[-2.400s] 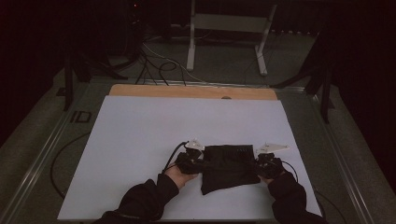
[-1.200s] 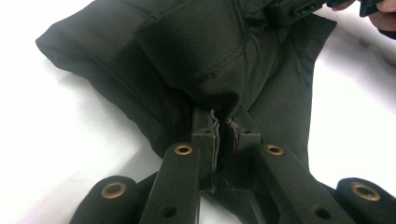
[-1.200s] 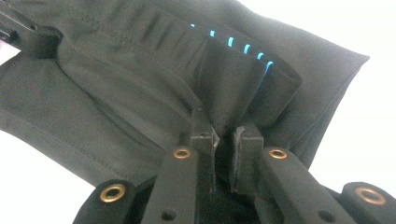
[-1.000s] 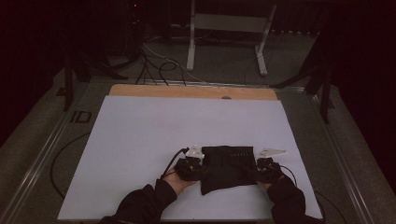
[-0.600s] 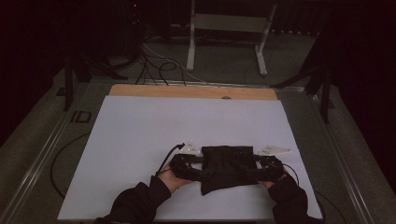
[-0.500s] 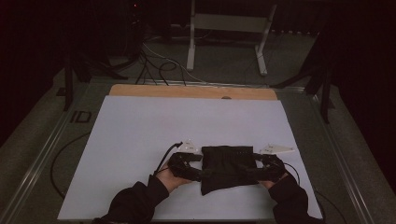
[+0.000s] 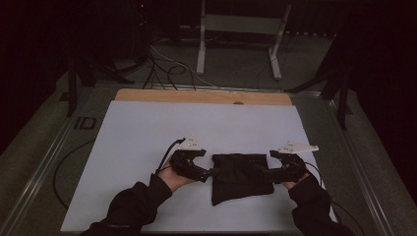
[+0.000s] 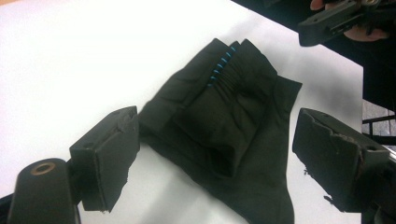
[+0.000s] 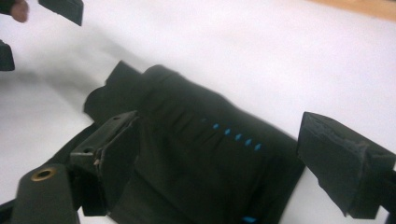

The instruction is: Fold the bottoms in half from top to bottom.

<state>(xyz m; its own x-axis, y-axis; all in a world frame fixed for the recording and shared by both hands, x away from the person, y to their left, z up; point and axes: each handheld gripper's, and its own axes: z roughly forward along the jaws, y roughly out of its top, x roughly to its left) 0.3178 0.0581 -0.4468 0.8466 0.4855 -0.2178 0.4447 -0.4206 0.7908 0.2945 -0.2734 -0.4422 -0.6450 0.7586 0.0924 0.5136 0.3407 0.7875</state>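
White surface point(image 7: 147, 142) covers most of the table, with a bare wood strip point(image 7: 196, 96) along the far edge. Grey floor beyond, with cables point(image 7: 162, 69) and a white stand point(image 7: 241, 29).

Black cloth point(image 7: 242, 176) lies folded on the surface near the near edge, right of centre — flat, bunched into a thick wad with one looser layer spread under it towards the near edge. In the left gripper view the cloth point(image 8: 224, 130) shows a row of small blue stitches on its top fold, and the same blue marks run across the cloth point(image 9: 205, 158) in the right gripper view.

Two sleeves come in over the near edge, one on each side of the cloth.

Left gripper point(image 7: 209, 172) sits at the cloth's left edge, tips pointing right at it. Its jaws have just been opening and stand wide apart. The cloth lies between and below them, and the pads point(image 8: 112, 154) press on nothing — no grip.

Right gripper point(image 7: 268, 173) sits at the cloth's right edge, tips pointing left. Jaws also wide after just opening, with the cloth below and between them, pads point(image 9: 116, 158) clear of it, nothing held.

The two grippers face each other across the cloth, near its ends. Whether the tips graze the fabric I cannot tell.
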